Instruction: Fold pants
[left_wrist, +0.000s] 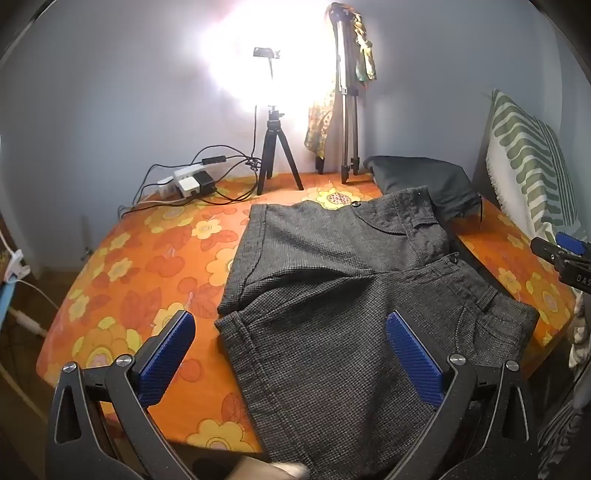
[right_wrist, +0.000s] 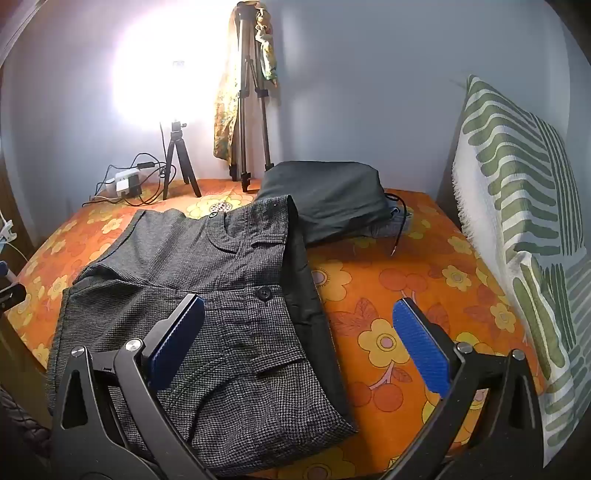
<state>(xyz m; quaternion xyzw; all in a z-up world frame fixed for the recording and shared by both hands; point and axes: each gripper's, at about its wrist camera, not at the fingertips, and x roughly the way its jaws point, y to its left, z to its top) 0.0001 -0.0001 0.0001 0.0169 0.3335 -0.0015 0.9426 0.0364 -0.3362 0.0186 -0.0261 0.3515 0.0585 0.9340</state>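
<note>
The bed (right_wrist: 369, 295), under its orange flowered sheet, fills the ground ahead of both pairs of jaws, and the grey checked pants (left_wrist: 332, 295) lie on it, already doubled over at least once: one layer rests skewed on another, with the waistband, its buttons and dark lining turned toward the right gripper's side. In the left wrist view the cloth starts right under the jaws and runs away ahead, its long axis roughly in line with the fingers; the left gripper (left_wrist: 291, 360) hangs released over the near hem, its right pad above fabric, its left pad above bare sheet. The right gripper (right_wrist: 299, 341) also stands wide open and holds nothing; the lined waist edge passes between its jaws, the left pad over cloth, the right pad over sheet. Both sit about equally close to the garment, each low and pointed forward over its own end. I judge the next fold depends on each taking its near edge. Beyond the pants lie a dark folded garment (right_wrist: 328, 195) and, farther back, a small tripod (left_wrist: 275, 155).
</note>
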